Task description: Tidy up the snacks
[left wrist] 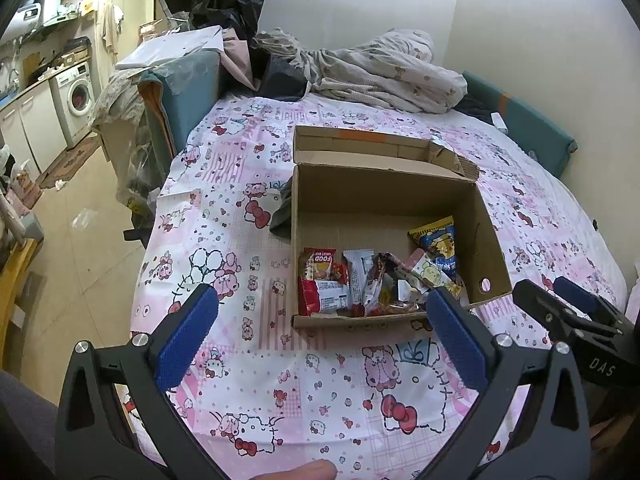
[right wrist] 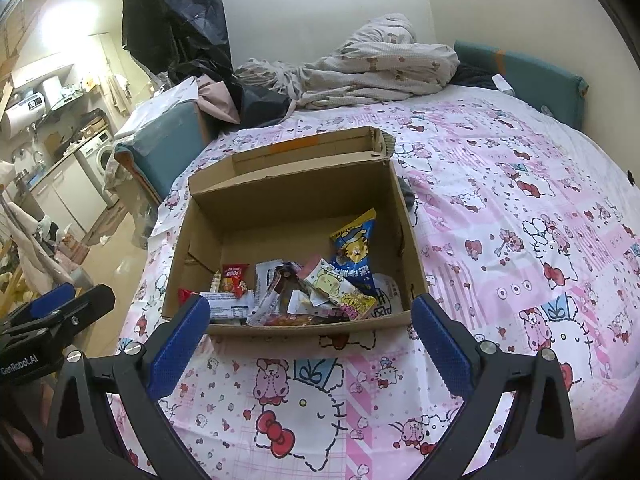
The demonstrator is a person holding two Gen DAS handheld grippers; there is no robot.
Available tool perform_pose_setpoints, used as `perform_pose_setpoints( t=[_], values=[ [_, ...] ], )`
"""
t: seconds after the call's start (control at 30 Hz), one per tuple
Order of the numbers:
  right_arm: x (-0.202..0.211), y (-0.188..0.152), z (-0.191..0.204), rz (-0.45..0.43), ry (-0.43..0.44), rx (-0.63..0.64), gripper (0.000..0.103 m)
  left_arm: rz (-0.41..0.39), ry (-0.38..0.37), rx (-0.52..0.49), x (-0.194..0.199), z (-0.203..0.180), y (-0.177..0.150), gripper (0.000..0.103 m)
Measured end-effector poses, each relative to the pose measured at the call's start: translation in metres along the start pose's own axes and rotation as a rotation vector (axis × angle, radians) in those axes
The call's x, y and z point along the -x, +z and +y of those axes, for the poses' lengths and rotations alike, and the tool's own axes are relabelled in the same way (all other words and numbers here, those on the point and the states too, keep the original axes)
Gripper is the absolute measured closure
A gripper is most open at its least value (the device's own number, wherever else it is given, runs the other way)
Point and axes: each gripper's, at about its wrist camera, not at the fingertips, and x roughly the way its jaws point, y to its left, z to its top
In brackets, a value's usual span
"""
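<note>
open brown cardboard box (right wrist: 404,248) set on pink cartoon-print bedsheet (right wrist: 500,240), flap folded back for access | mixed snack packets (right wrist: 304,292) heaped at near wall | left gripper (left wrist: 322,312), right gripper (right wrist: 310,320) held short of box, fingers apart, nothing gripped

It was a small home: a bed (left wrist: 280,380) with a quilt (left wrist: 380,72), beside a kitchen with a washer (left wrist: 78,96).

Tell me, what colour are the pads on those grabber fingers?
Blue, textured pads on black arms; the right wrist view shows them best.
</note>
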Motion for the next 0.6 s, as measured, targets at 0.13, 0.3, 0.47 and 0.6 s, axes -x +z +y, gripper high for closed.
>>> perform_pose_setpoints(
  t=[0.13,0.3,0.47,0.6],
  values=[
    [-0.0003,0.0005,-0.0003,0.004,-0.001,-0.001,0.000,-0.001,-0.002,-0.001,-0.0001,0.0000,-0.0002,0.000],
    [-0.0014,0.0006,-0.0008,0.004,-0.006,-0.003,0.000,0.000,-0.003,-0.001,-0.0004,-0.0007,-0.0006,0.000],
    [-0.0022,-0.0003,-0.0020,0.007,-0.006,-0.007,0.000,0.001,-0.008,0.000,-0.0005,-0.0013,-0.0011,0.000],
    [-0.0021,-0.0004,-0.0021,0.007,-0.005,-0.008,0.000,0.002,-0.008,0.002,-0.0005,-0.0012,-0.0012,0.000]
  ],
)
